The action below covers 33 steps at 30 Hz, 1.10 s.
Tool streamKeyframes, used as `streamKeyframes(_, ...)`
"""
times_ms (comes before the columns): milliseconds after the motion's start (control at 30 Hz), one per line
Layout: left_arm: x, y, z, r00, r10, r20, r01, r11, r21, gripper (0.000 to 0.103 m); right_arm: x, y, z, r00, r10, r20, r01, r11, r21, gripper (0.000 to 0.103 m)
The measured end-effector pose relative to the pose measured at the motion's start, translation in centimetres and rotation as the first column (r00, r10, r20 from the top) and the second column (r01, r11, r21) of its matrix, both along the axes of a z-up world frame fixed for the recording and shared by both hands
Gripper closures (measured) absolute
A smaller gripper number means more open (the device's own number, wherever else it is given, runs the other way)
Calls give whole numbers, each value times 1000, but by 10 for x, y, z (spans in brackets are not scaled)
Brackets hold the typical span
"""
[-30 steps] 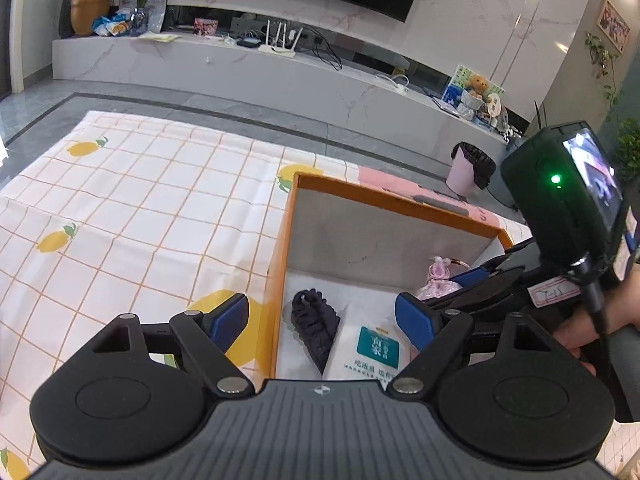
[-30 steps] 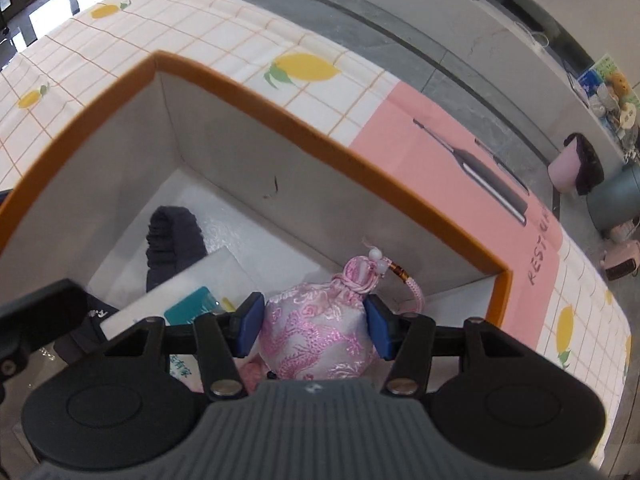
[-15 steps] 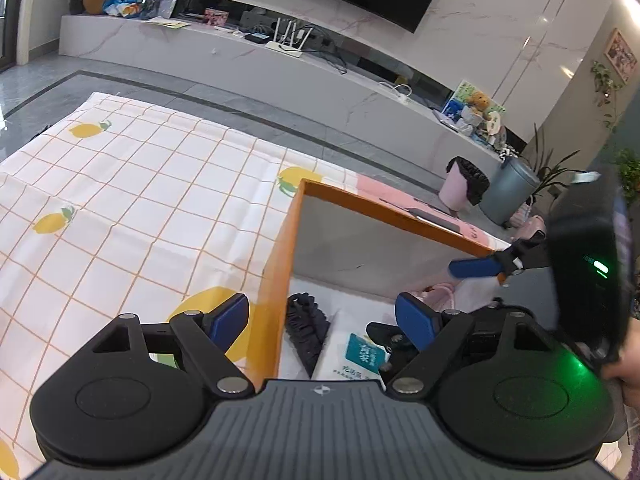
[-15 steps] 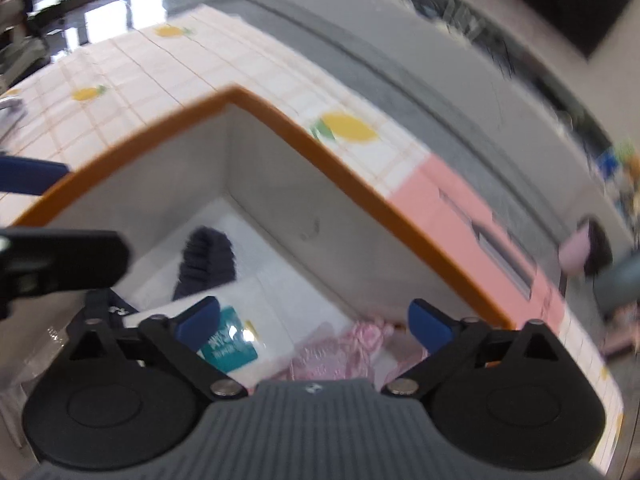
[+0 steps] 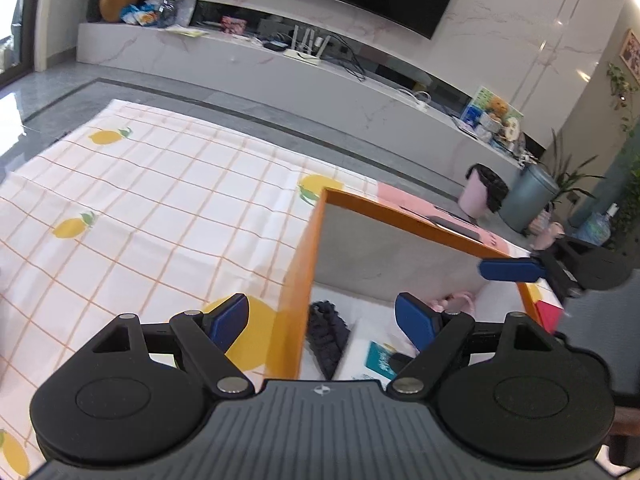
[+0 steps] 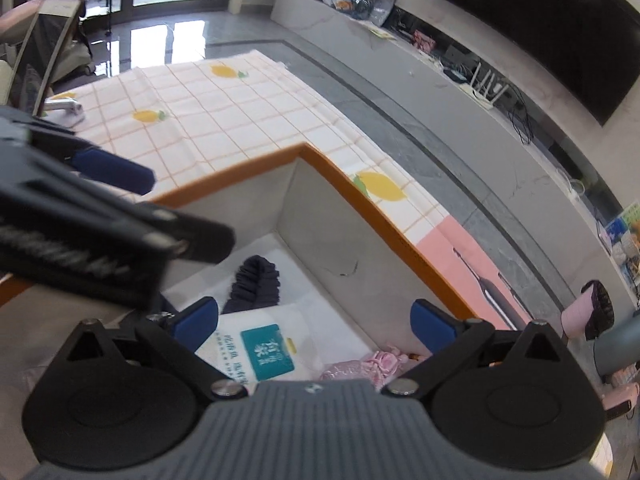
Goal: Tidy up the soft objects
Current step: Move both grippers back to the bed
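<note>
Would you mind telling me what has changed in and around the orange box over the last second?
The right gripper let go of the pink pouch, which now lies in the orange box, and has drawn up and back, fingers wide apart. The left gripper stayed open and empty; the dark scrunchie and tissue pack kept their places.

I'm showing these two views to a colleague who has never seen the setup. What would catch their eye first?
Most striking is the orange-rimmed box on the lemon-print cloth, open at the top. On its white floor lie a dark ruffled scrunchie, a white packet with a teal label and a pink brocade pouch at the near edge. The right gripper hangs above them, jaws wide and empty.
</note>
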<state>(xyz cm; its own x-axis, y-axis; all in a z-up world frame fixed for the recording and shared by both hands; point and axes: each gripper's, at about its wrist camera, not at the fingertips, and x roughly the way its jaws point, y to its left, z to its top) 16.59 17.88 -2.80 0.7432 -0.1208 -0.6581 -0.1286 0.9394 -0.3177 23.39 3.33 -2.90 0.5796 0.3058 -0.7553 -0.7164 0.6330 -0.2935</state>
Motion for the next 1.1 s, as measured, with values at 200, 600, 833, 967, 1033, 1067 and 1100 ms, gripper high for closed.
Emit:
streamKeyframes(200,-1,-2,3,1000,14,-3,-14,999,48,6,-14,-18,22,999,-8,-32,12,988,154,3)
streamKeyframes(600,-35,-52,58,985,-100,142,85,991,105,6,-47,-126,87,992,-122,28,107,942,317,3)
streamKeyframes(833,-62,-115,78,946,-220,237,193,972,132,6,-53,-229,91,947,-320,-3,298,878,375,3)
streamKeyframes(967,-75,-154,72,924,-287,253,266,957,115,6,-49,-286,70,898,-439,-21,411,820,399,3)
streamKeyframes(1033,-79,-175,67,907,-331,261,306,943,132,6,-40,-317,50,855,-510,-97,501,760,415,3)
streamKeyframes(1067,-82,-184,64,900,-346,266,319,937,139,6,-36,-332,39,828,-543,-138,545,723,423,3)
streamKeyframes(1100,-84,-194,60,893,-359,270,331,932,145,6,-34,-345,28,799,-574,-176,587,686,429,3)
